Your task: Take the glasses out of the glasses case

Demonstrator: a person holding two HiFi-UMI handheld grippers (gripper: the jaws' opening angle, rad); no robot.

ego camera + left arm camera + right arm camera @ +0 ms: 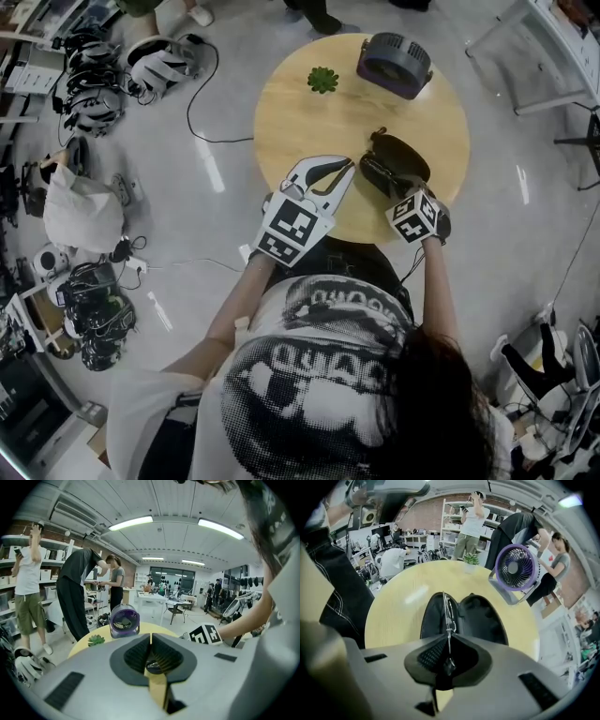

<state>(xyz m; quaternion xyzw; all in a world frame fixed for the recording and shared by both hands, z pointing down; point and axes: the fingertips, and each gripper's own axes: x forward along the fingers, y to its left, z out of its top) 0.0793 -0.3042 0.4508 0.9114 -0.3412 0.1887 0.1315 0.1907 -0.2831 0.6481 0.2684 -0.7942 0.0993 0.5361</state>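
Note:
The black glasses case (401,156) lies open on the round wooden table (300,122), its two halves (480,618) spread side by side. My right gripper (399,196) is at the case's near edge, shut (449,637) on the thin metal-framed glasses (447,607). They show edge-on, standing over the seam of the case. My left gripper (347,167) hovers just left of the case, pointing toward it. Its tips (150,637) meet with nothing between them.
A purple desk fan (394,64) stands at the table's far edge with a small green plant (322,80) to its left. Headsets, cables and bags (84,211) lie on the floor at left. People stand beyond the table (77,592).

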